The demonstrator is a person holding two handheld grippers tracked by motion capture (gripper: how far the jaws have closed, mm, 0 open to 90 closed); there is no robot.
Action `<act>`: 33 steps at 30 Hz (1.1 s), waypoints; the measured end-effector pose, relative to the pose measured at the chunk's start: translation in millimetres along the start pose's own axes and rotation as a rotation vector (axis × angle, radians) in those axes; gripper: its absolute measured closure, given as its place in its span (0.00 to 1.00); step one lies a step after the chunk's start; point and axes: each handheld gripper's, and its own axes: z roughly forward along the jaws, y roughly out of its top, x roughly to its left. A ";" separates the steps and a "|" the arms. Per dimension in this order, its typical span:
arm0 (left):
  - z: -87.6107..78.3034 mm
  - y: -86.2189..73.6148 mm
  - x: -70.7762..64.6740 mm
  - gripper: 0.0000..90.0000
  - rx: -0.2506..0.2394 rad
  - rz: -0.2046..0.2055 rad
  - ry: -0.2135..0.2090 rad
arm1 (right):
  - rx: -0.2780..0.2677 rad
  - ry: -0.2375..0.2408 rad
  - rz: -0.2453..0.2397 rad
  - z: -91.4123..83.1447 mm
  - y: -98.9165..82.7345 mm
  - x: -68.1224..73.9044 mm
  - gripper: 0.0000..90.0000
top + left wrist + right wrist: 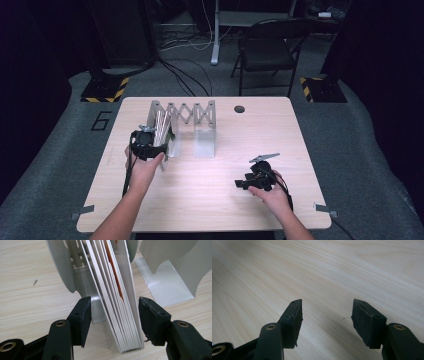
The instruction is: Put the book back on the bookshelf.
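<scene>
We see our right claw (239,184) nearest, jaws apart over bare desk (210,200), well right of the rack. Our left claw (113,315) straddles the thin books (117,302) with a gap on each side, pressing nothing. They stand upright in the expandable metal rack (192,125), leaning slightly, spines toward us.

Left gripper (150,141) is sitting at the left end of the metal accordion book rack (186,120), against the white books (162,127) standing in it. Right gripper (256,177) is resting apart on the bare wooden table (210,200). A folding chair (267,50) is standing behind.
</scene>
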 end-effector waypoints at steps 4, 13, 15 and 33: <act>-8.6 -2.8 2.2 0.49 -0.015 -0.006 -0.022 | 0.000 -0.006 -0.002 -0.6 0.0 1.0 0.46; -27.8 -7.7 1.6 0.49 -0.029 0.010 -0.066 | -0.009 -0.016 -0.016 -3.3 -1.0 2.5 0.46; -30.7 -8.7 1.6 0.49 -0.027 0.018 -0.076 | -0.004 -0.017 -0.011 -3.5 -1.3 2.6 0.46; -58.4 -15.4 1.1 0.49 -0.031 0.072 -0.139 | 0.000 -0.014 -0.003 -3.2 -1.4 3.0 0.46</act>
